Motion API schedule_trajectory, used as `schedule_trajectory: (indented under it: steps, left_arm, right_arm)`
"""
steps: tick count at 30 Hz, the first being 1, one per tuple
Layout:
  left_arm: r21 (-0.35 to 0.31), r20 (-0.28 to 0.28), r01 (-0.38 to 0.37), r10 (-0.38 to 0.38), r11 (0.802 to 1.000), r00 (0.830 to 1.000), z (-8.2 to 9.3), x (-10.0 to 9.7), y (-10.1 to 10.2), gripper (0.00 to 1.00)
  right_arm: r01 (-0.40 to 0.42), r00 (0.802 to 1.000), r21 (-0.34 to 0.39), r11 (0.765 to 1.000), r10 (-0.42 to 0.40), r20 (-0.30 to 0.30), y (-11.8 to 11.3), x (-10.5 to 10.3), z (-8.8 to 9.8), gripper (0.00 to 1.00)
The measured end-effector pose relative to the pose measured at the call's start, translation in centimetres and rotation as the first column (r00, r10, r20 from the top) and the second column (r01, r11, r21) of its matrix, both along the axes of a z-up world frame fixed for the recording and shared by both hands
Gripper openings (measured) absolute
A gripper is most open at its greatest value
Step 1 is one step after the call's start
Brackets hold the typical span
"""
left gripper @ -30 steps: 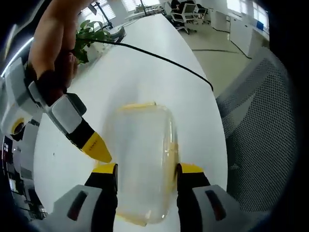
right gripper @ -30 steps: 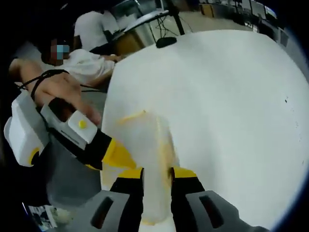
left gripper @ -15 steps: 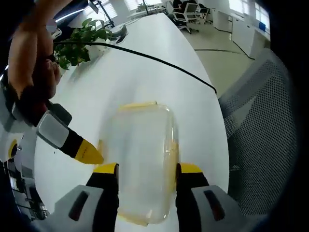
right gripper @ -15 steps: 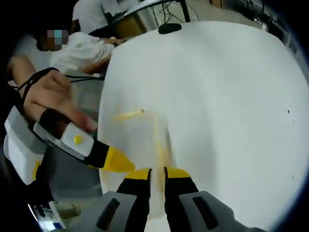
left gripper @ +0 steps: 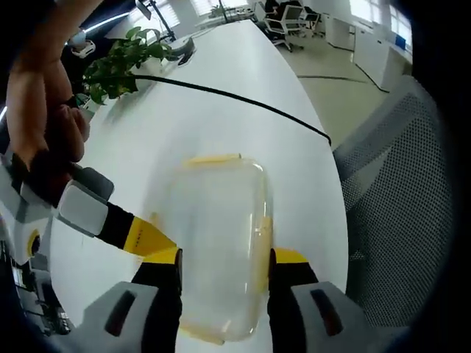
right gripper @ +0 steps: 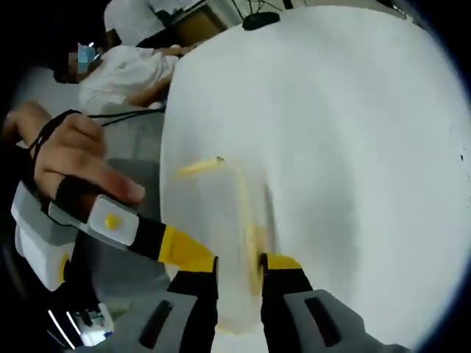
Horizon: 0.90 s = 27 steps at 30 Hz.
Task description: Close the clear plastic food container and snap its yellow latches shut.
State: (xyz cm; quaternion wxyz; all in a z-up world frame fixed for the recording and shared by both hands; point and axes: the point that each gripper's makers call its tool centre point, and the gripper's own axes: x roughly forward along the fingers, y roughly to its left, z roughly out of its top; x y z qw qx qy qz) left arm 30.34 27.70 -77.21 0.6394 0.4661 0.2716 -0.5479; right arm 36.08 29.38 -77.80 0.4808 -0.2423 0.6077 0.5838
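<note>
Cable [left gripper: 243, 99] crosses table [left gripper: 221, 125] beyond container [left gripper: 217, 243].

Open white table [left gripper: 221, 81] is seen beyond the container [left gripper: 217, 243], up to a black cable [left gripper: 243, 110] lying across it from the plant [left gripper: 118, 62] at the far left edge to the right edge. Beside the right edge a mesh chair [left gripper: 390, 191] blocks the way. The container's left side is crowded by the right gripper [left gripper: 140, 235]. In the right gripper view, broad bare tabletop [right gripper: 353, 132] lies open to the right of the container [right gripper: 221, 243]; the left gripper [right gripper: 184, 250] closes off its left side.
</note>
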Motion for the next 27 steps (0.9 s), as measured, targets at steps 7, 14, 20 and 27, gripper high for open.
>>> schedule_trajectory:
  steps: [7, 14, 20, 27]
  left_arm:
    - [0.007, 0.009, -0.003, 0.003, 1.0, 1.0, 0.0, -0.3, 0.0, 0.44]
    - [0.018, 0.052, -0.019, 0.018, 1.0, 0.998, -0.2, -0.5, -0.2, 0.45]
    - [0.019, 0.055, -0.023, 0.022, 1.0, 0.998, -0.2, -0.3, -0.2, 0.45]
    - [0.026, 0.06, -0.022, 0.02, 0.999, 0.998, -0.1, -0.3, -0.2, 0.46]
  right_arm:
    - [-0.011, 1.0, -0.012, 1.0, 0.011, 0.005, -0.1, 0.3, 0.0, 0.21]
    - [-0.03, 0.999, -0.014, 0.999, 0.03, 0.017, -0.3, 0.4, 0.0, 0.22]
    - [-0.022, 0.999, -0.005, 1.0, 0.022, 0.034, -0.7, 0.3, 0.2, 0.22]
    - [-0.074, 0.993, 0.07, 0.995, 0.067, 0.093, -0.8, 0.4, 0.5, 0.22]
